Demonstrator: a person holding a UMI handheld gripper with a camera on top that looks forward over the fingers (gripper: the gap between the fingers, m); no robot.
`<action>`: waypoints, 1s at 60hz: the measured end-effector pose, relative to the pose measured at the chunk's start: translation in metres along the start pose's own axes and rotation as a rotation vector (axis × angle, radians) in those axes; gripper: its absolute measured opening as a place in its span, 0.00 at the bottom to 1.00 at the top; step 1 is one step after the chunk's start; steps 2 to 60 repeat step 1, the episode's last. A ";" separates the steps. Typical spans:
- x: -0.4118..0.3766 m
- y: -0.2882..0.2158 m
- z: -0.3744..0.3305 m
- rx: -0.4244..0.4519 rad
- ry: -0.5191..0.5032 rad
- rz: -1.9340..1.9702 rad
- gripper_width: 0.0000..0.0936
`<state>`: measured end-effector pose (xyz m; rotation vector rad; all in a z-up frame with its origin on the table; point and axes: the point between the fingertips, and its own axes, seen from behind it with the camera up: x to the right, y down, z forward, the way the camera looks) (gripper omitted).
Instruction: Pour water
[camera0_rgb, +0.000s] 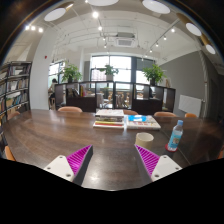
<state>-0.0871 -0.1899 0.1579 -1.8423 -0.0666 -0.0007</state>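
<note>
- Here the gripper (113, 160) is at the bottom centre of the frame with its two fingers spread apart and nothing between them, so it is released and carries no load.
- The pink pads (80, 157) face each other over bare wood, which suggests that the tool is only being aimed and no grasp has begun.
- The water bottle (177, 135), with a blue label, stands upright on the table (50, 135) at the right of the frame, beyond the right finger and a little outside it.
- It is clear of other things on its left side, probably so that the fingers can come around it without touching anything.
- A small round light-coloured vessel (145, 138), perhaps a cup or bowl, sits just left of the bottle, near it but apart; I judge it is the receiver for the water, placed close so the pouring needs only a short move.
- Some books (126, 121) lie flat at the centre of the frame, farther away, and do not stand in the way.
- Chairs (70, 110) and windows with plants (153, 73) fill the upper half.
- In my judgement the task is at its start: the next move requires a turn to the right towards the bottle.
</note>
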 end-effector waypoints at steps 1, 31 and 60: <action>-0.001 0.000 0.000 -0.001 -0.003 0.001 0.89; -0.001 0.000 0.000 -0.001 -0.003 0.001 0.89; -0.001 0.000 0.000 -0.001 -0.003 0.001 0.89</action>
